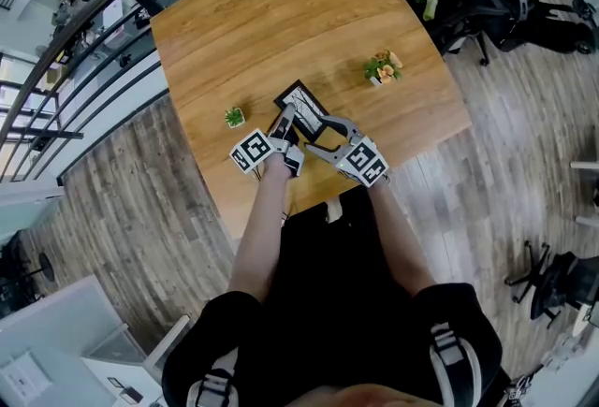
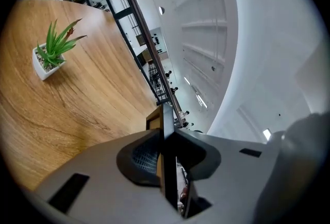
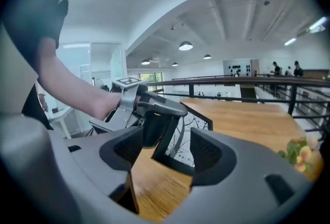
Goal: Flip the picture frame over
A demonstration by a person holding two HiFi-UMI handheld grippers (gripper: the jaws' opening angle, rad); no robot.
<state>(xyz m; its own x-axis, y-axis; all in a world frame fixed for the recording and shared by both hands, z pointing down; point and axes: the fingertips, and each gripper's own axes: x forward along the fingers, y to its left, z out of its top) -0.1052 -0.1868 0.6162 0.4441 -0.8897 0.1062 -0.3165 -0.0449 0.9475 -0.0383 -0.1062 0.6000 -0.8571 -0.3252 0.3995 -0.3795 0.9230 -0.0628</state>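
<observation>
The black picture frame (image 1: 304, 106), with a tree drawing on white behind its glass, stands tilted up off the wooden table (image 1: 281, 21). My left gripper (image 1: 284, 123) is shut on its near edge. In the left gripper view the frame (image 2: 166, 125) runs edge-on between the pressing pads of that gripper (image 2: 166, 152). My right gripper (image 1: 318, 136) is just right of the frame, with its jaws wide apart. In the right gripper view the frame's lower corner (image 3: 178, 158) lies between the pads of the right gripper (image 3: 167, 153) without touching them, and the left gripper (image 3: 157, 115) clamps the frame's top.
A small green plant in a white pot (image 1: 234, 117) (image 2: 51, 53) stands left of the frame. A pot of orange flowers (image 1: 382, 68) (image 3: 300, 155) stands to the right. A black railing (image 1: 112, 12) runs past the table's far side. The near table edge is below my hands.
</observation>
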